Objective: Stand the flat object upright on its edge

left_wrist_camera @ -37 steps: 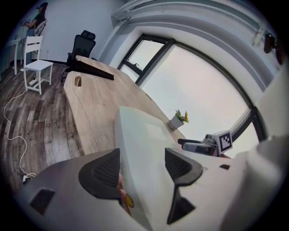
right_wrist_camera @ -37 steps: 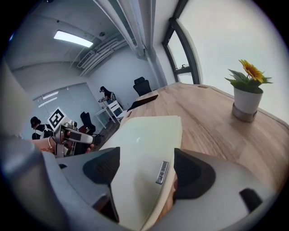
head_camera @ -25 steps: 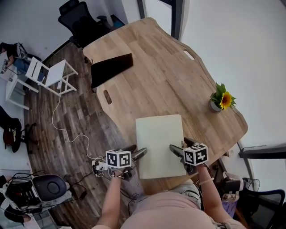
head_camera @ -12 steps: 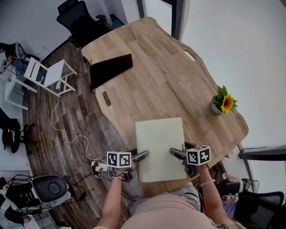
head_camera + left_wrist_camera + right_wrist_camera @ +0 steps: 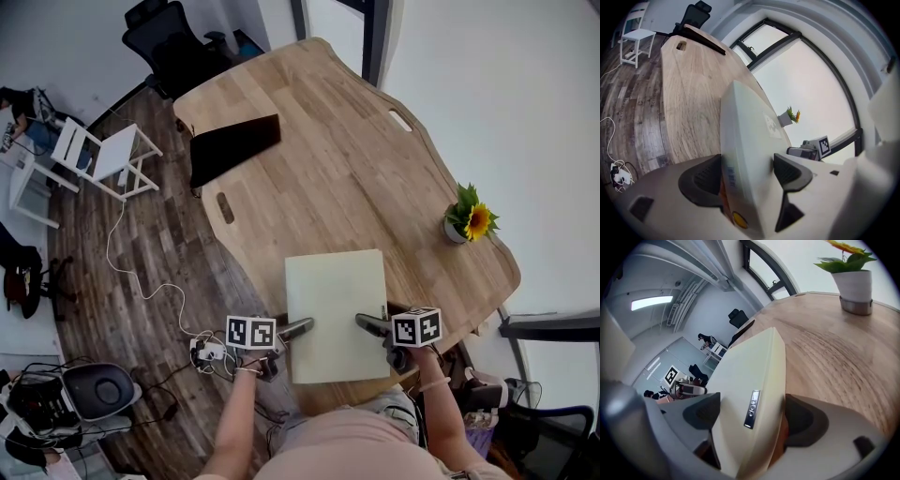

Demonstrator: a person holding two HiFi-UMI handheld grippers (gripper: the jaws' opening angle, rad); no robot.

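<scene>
Flat object (image 5: 336, 300) between just-opening jaws — both hand-held grippers (image 5: 302, 326) (image 5: 364, 322)

Pale cream flat object (image 5: 336, 314) lies flat at the table's (image 5: 309, 141) near edge.

Pale flat object (image 5: 750, 366) sits mid-frame between the right gripper (image 5: 751, 416)'s jaws (just been opening); potted sunflower (image 5: 853, 282) upper right.

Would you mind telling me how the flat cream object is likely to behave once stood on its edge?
The flat object looks rigid: its edges run straight, so it should not flop. Its edge is narrow against its broad face, so upright it would probably tip easily. Its smooth surface may slip on the table.
</scene>
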